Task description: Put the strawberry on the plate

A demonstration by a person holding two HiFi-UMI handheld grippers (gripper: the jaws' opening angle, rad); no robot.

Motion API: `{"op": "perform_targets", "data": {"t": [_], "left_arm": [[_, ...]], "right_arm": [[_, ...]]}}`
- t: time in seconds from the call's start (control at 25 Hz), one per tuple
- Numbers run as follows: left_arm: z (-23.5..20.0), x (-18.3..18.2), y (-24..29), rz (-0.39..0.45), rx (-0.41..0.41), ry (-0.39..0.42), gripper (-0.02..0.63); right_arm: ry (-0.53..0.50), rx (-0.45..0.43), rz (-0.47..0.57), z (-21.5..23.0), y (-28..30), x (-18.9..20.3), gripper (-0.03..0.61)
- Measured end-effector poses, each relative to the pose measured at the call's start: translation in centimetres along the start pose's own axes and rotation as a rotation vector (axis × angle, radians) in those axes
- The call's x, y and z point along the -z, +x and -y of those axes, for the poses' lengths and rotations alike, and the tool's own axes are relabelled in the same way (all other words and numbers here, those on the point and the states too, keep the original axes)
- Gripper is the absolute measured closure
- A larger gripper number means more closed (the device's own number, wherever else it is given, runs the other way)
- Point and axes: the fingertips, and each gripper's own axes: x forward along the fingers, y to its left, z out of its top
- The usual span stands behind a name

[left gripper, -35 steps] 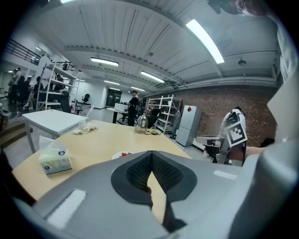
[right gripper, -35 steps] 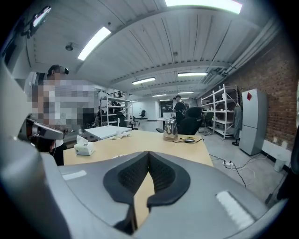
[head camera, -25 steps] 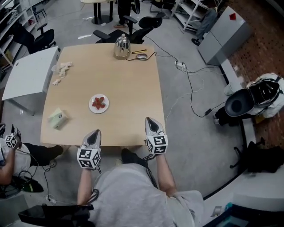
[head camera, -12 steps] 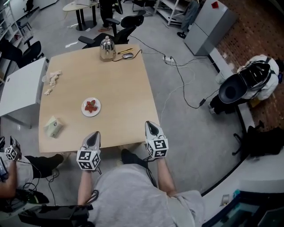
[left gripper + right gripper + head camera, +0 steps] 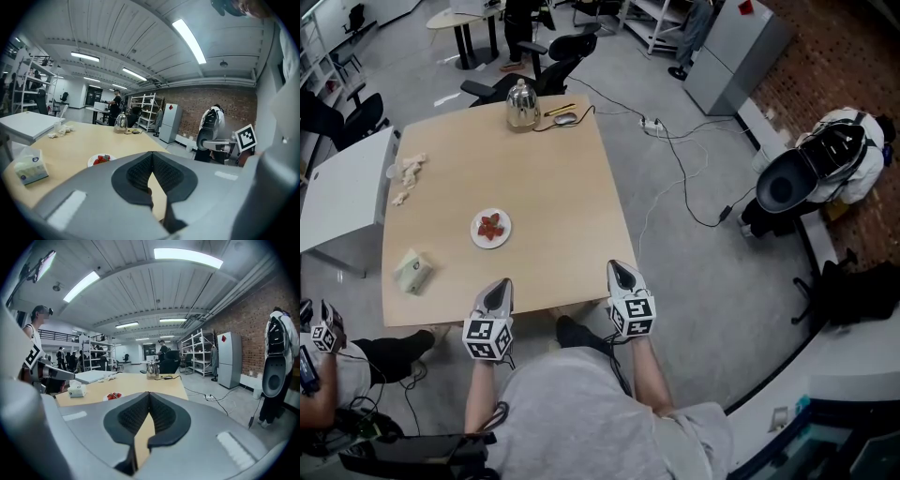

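Both jaws closed on nothing, left gripper and right gripper at near counter edge, strawberries on plate as before.

A small round white plate is sitting flat on the left half of the tabletop, about midway between its near and far edges. The red strawberry is lying on it near the centre, apparently as a few pieces with green tops.
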Motion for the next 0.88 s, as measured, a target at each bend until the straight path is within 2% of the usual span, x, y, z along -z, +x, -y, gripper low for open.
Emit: {"op": "perform_targets", "data": {"t": [0.88], "left_arm": [[-0.8,0.5,-1.0,0.002,-0.016,-0.007,0.594]], "right_arm": [[-0.020,-0.018,-0.008,-1.4,0.5,0.3,0.572]]}}
